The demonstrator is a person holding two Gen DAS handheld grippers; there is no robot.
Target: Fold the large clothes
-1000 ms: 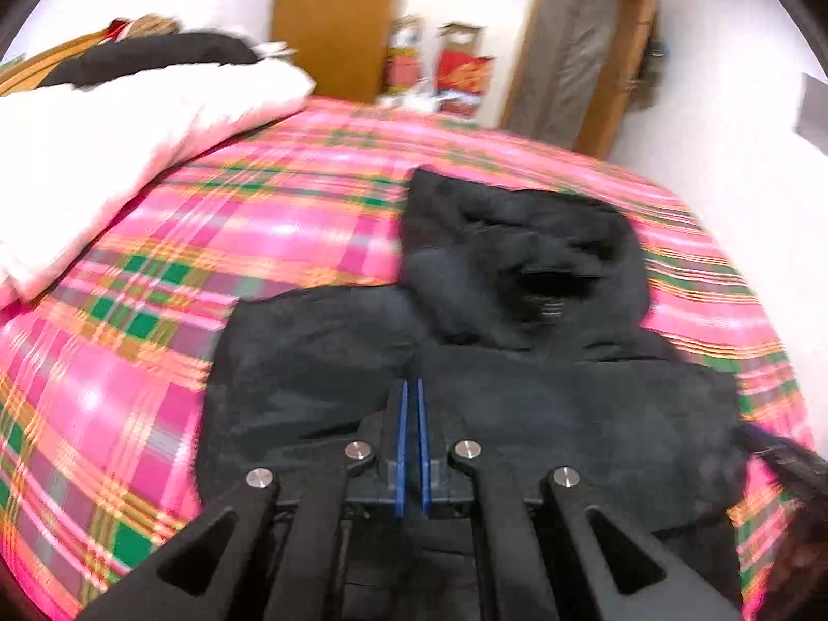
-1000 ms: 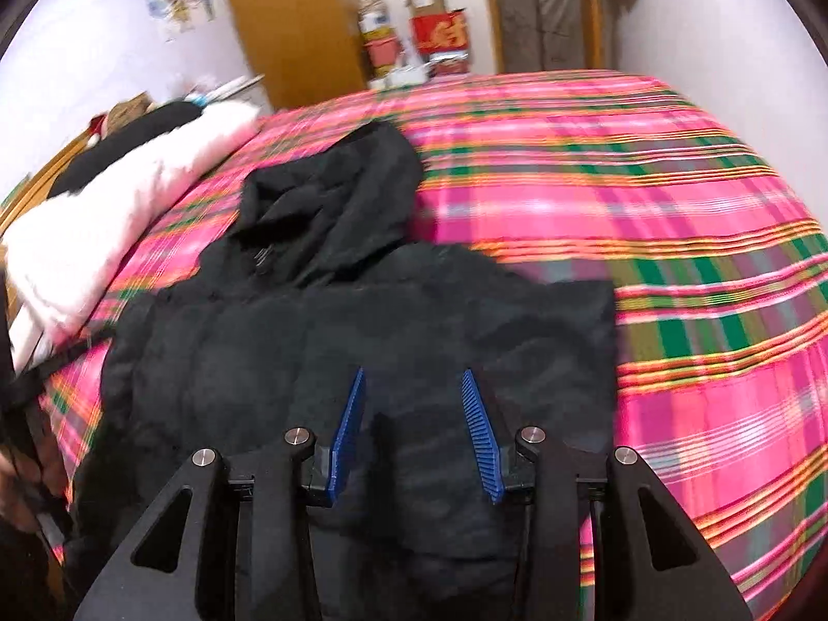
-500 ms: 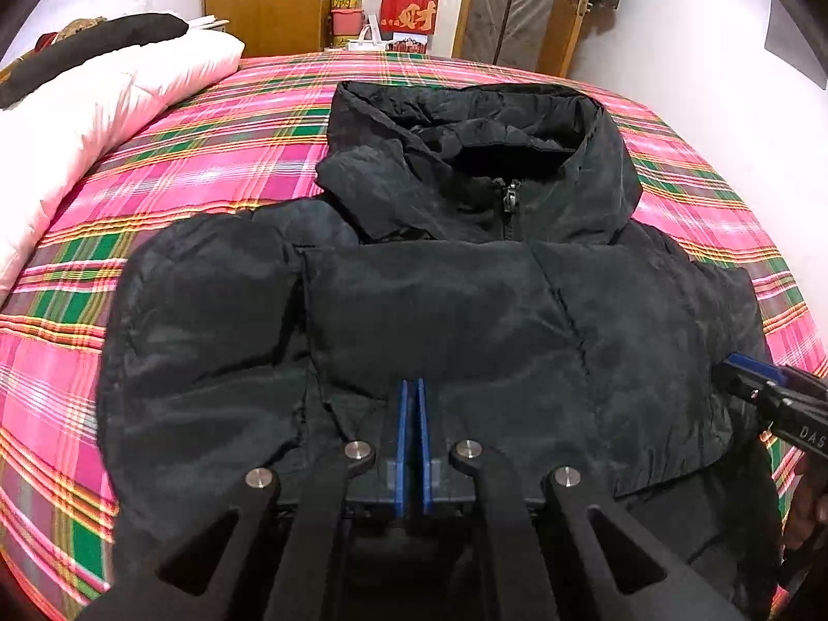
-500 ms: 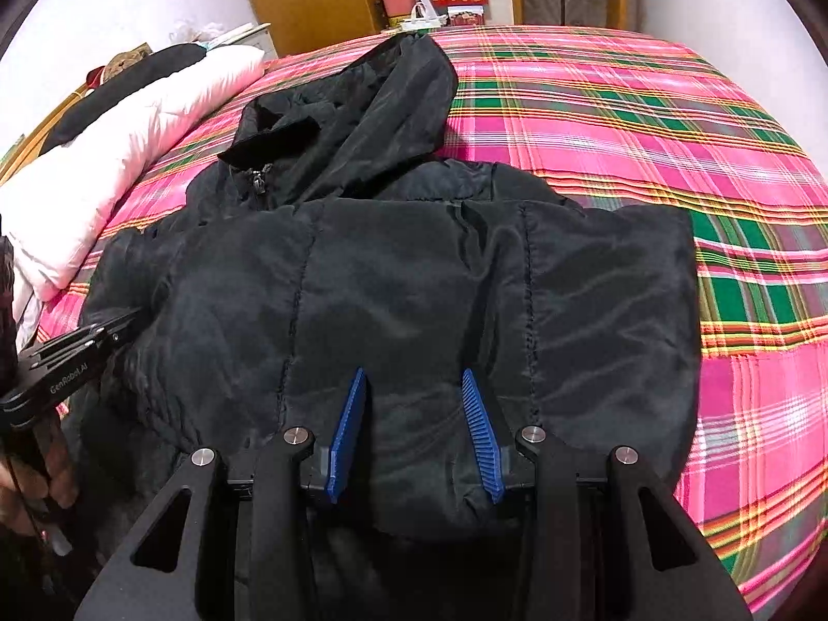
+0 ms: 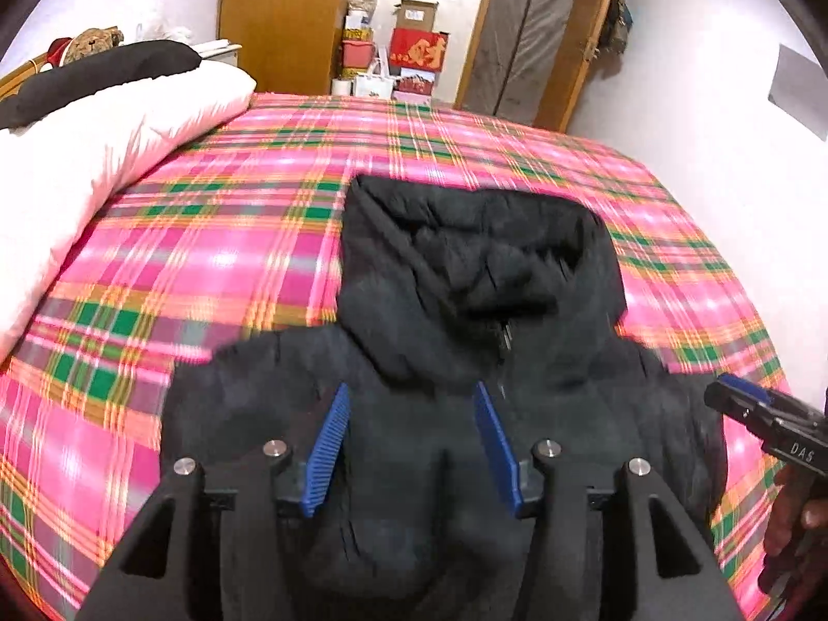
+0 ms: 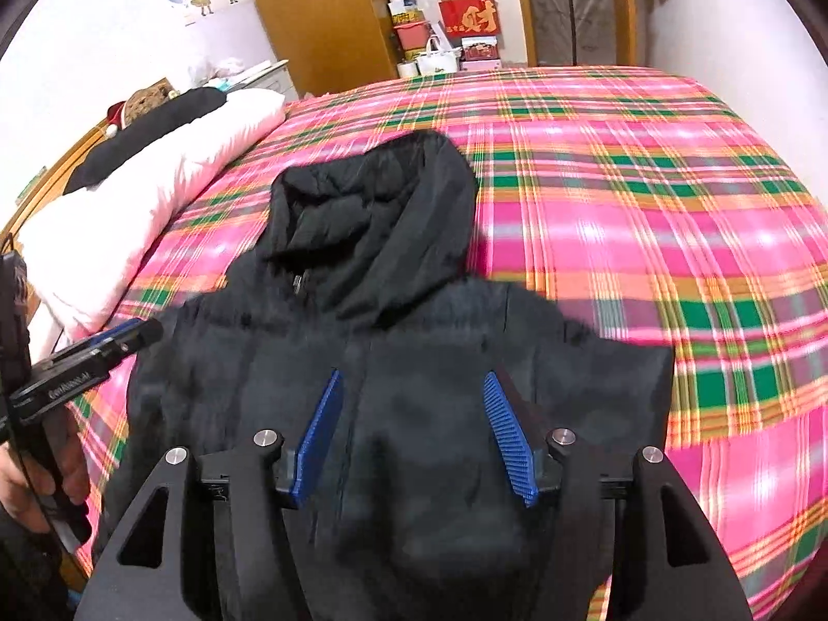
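Opening on both left gripper [image 5: 409, 403] and right gripper [image 6: 414, 393], nothing pinched; hovering over folded black hooded jacket [image 5: 466, 310] on pink plaid bedspread [image 5: 207, 259].

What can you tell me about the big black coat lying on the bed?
The black hooded jacket looks puffy and slightly shiny, like a padded winter coat. It lies front up on the pink plaid bedspread. Its hood points toward the far end of the bed. A zipper is closed up to the collar. No sleeves stick out, so it looks already partly folded into a blocky shape. The blur hides finer detail. Only the bedspread is seen touching it.
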